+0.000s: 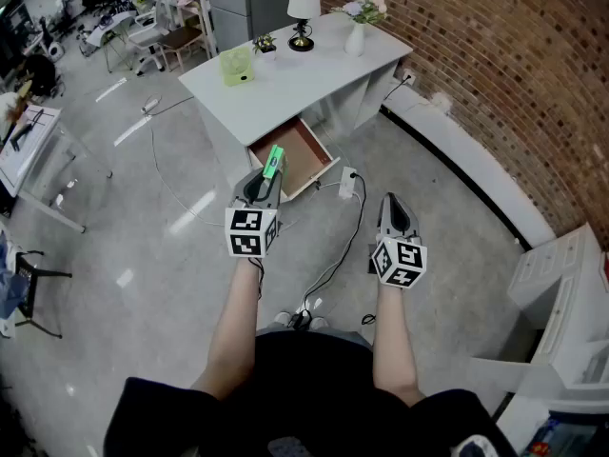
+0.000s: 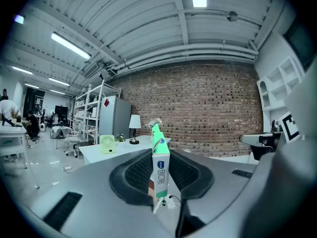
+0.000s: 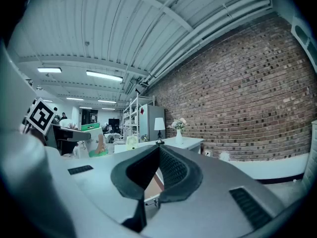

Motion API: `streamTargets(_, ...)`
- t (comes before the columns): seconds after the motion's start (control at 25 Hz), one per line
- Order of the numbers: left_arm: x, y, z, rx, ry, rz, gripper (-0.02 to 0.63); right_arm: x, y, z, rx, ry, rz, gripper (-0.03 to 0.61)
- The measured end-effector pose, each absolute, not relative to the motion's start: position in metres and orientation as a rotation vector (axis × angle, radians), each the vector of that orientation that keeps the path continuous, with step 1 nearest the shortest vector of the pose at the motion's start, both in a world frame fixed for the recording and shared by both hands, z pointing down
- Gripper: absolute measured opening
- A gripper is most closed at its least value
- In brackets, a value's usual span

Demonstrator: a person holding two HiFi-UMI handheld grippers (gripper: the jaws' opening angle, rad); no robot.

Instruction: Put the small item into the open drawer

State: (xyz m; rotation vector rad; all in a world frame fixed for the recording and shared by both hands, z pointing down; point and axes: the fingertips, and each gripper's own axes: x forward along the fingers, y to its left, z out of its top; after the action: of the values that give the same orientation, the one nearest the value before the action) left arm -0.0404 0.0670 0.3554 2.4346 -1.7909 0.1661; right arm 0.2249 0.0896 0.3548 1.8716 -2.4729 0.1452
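One box [image 1: 274, 163] is carried by the left gripper [image 1: 268, 181] in the head view, the drawer [image 1: 303, 150] at its 1 o'clock. In the left gripper view it is pinched narrowly; an early slip is risked. In the right gripper view the right gripper [image 3: 157, 148] is seen closed, empty.

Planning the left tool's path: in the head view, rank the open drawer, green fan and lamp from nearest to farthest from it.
From the left tool holding the green box:
1. open drawer, just ahead, under the desktop.
2. green fan, desk's near left corner.
3. lamp, desk's far edge.
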Motion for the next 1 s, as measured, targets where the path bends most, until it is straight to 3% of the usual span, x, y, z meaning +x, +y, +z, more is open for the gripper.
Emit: streamTargets(1.0, -0.054, 0.044, 0.364, 2.451, -1.729, 0.187, 0.1, 0.21, 0.07, 0.36, 1.896, -2.471, 0.216, 0.002)
